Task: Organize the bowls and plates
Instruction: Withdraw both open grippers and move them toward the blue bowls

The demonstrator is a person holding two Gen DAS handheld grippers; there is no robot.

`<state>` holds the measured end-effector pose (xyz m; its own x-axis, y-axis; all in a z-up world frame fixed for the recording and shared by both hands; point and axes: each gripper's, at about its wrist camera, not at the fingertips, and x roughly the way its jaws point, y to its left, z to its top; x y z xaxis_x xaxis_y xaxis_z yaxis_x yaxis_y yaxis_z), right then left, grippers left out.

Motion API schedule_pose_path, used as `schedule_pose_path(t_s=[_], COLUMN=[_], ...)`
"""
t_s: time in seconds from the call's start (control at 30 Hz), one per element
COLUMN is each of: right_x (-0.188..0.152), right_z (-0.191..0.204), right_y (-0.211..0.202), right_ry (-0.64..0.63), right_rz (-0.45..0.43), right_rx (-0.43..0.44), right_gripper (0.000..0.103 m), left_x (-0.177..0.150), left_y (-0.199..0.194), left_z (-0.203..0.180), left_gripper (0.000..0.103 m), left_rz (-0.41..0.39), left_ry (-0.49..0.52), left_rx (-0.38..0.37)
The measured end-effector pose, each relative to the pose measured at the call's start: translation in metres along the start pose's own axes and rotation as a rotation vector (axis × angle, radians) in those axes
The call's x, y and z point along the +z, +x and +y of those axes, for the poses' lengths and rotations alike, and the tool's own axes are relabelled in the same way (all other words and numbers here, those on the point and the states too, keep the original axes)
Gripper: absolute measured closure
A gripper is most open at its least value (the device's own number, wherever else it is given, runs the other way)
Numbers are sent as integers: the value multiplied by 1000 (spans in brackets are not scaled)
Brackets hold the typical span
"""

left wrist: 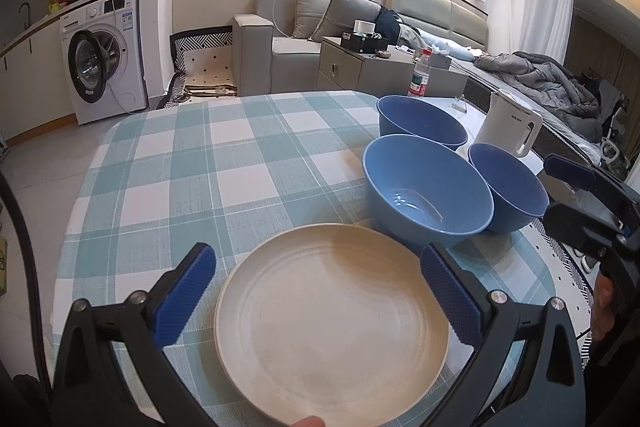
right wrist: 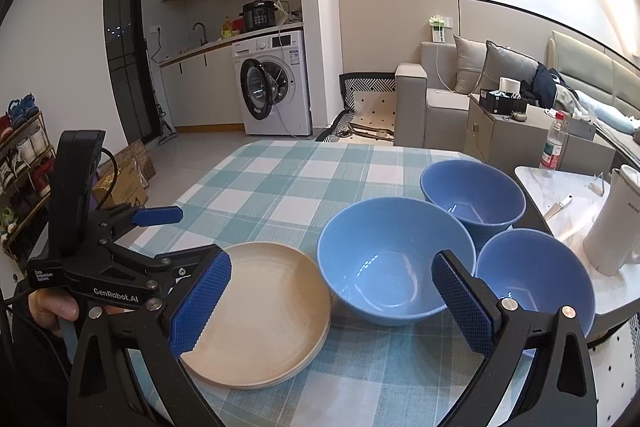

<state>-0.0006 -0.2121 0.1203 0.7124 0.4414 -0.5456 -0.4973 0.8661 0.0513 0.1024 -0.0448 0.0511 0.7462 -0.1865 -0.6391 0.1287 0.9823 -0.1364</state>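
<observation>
On the counter [left wrist: 168, 163], spread with a teal-and-white checked cloth, a cream plate [left wrist: 332, 319] lies flat near the front edge; in the right wrist view its rim looks layered, so it may be the top of a small stack, though the edge is too foreshortened to be sure. The plate's face carries nothing. The left gripper [left wrist: 320, 299] hovers over it with its jaws spread wide, one blue pad on each side of the plate and neither touching it. Just beside the plate, to its right, three blue bowls sit upright in a tight cluster: the large bowl [left wrist: 428, 195] nearest the plate, a far bowl [left wrist: 420, 123] behind it, and a darker small bowl [left wrist: 508, 187] at its right side. All three hold only reflections of the ceiling light on their glazed bottoms. The right gripper [right wrist: 332, 303] hangs in front of the large bowl with its jaws spread as well, gripping nothing. Beyond the bowls, a white kettle [left wrist: 512, 123] stands on a marble side surface [right wrist: 568, 187], where a clear water bottle [left wrist: 419, 75] with a red cap also stands, well apart from the dishes.
</observation>
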Motion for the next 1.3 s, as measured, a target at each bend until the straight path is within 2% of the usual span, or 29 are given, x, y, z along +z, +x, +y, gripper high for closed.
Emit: schedule_pose_path(t_s=[0.23, 0.4, 0.53, 0.7, 0.93, 1.3], right_x=[13, 22, 32, 42, 39, 27], right_z=[-11, -21, -36, -57, -69, -97], right_y=[8, 14, 15, 20, 37, 54], right_ry=[2, 11, 45, 93, 91, 144], right_rz=[-8, -16, -29, -44, -14, 30], right_rx=[-7, -20, -28, -72, -129, -154], right_gripper=[1, 1, 1, 1, 1, 1], left_x=[15, 27, 38, 51, 66, 82], left_y=[2, 5, 9, 19, 44, 76], left_z=[-6, -7, -9, -18, -30, -49], left_gripper=[0, 0, 0, 0, 0, 0], left_rz=[-17, -37, -50, -44, -12, 19], left_ry=[22, 8, -4, 28, 33, 54], left_rx=[14, -3, -17, -21, -54, -78])
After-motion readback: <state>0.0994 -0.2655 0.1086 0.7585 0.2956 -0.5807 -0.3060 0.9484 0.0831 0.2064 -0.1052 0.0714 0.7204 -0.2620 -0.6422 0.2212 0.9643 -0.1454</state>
